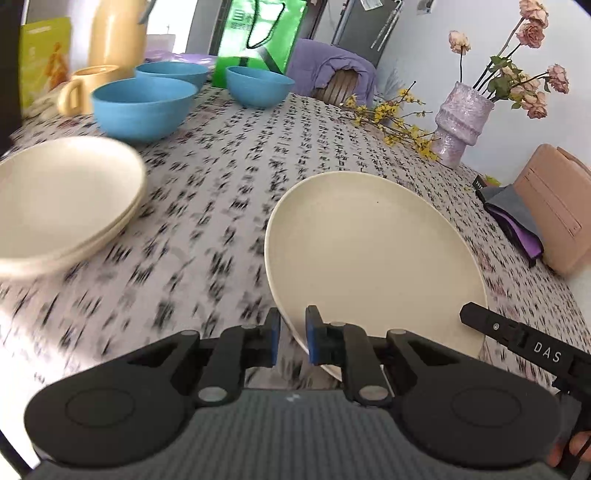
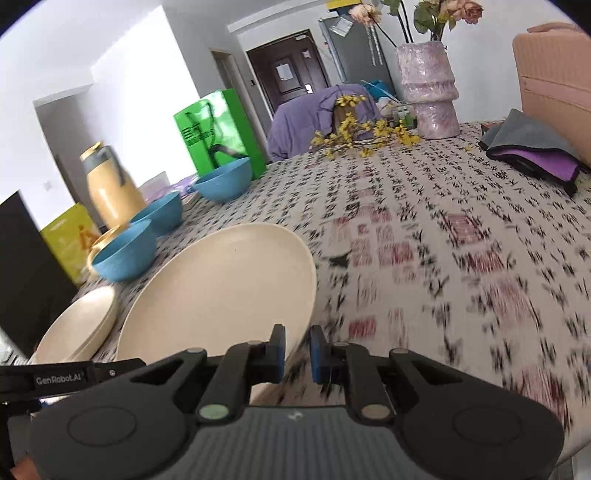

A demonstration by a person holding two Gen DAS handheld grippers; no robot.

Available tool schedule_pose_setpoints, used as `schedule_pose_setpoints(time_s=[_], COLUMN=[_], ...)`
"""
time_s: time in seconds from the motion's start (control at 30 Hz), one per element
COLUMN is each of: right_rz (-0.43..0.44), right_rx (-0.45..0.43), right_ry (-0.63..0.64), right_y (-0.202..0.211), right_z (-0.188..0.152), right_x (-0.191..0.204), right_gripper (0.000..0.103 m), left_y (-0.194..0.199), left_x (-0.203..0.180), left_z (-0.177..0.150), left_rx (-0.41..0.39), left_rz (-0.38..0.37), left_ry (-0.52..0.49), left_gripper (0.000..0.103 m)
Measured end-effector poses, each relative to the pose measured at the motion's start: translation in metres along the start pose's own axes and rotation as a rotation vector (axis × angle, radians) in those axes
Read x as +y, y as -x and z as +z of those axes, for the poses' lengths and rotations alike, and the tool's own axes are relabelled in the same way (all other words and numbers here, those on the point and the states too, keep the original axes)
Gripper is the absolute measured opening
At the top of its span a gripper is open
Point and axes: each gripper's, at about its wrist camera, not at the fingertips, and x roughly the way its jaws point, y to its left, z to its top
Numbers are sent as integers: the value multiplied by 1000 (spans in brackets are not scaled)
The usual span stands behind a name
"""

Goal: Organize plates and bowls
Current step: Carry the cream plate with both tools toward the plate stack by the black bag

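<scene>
**On the patterned tablecloth: one plate gripped from two sides**

On the tablecloth (image 1: 221,206), held at its near rim by the left gripper (image 1: 293,338), a cream plate (image 1: 369,258), tilted, with the rim between the blue pads. Clamped too by the right gripper (image 2: 297,350) on the rim at the plate's right side (image 2: 221,288). Both pairs of fingers closed narrowly on the plate edge. To the left of it, a stack of cream plates (image 1: 62,199), lying flat and apart from the held one. Farther back, three blue bowls (image 1: 144,107), two close together and one (image 1: 258,85) a little apart to the right. Behind them a yellow mug (image 1: 83,92), a yellow jug (image 1: 116,31) and a green bag (image 1: 262,33). At the far right, a lilac vase (image 1: 461,122) with dried roses, yellow sprigs beside its foot, and a folded grey-purple cloth (image 2: 532,147).
</scene>
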Motion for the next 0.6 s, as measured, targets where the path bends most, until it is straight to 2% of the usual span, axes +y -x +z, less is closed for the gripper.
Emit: schedule_pose_setpoints(time_s=[0.13, 0.3, 0.6], right_rz=[0, 6, 57], right_rx=[0, -4, 8], right_ry=[17, 37, 98], right_y=[10, 15, -11], right_z=[-13, -13, 4], right_x=[8, 22, 68], right_gripper=[13, 14, 13], left_y=[12, 23, 38], left_x=[6, 14, 50], left_z=[-12, -8, 6], left_rx=[-15, -55, -132], left_rz=[7, 7, 71], left_ry=[10, 24, 73], left_gripper=[14, 14, 14])
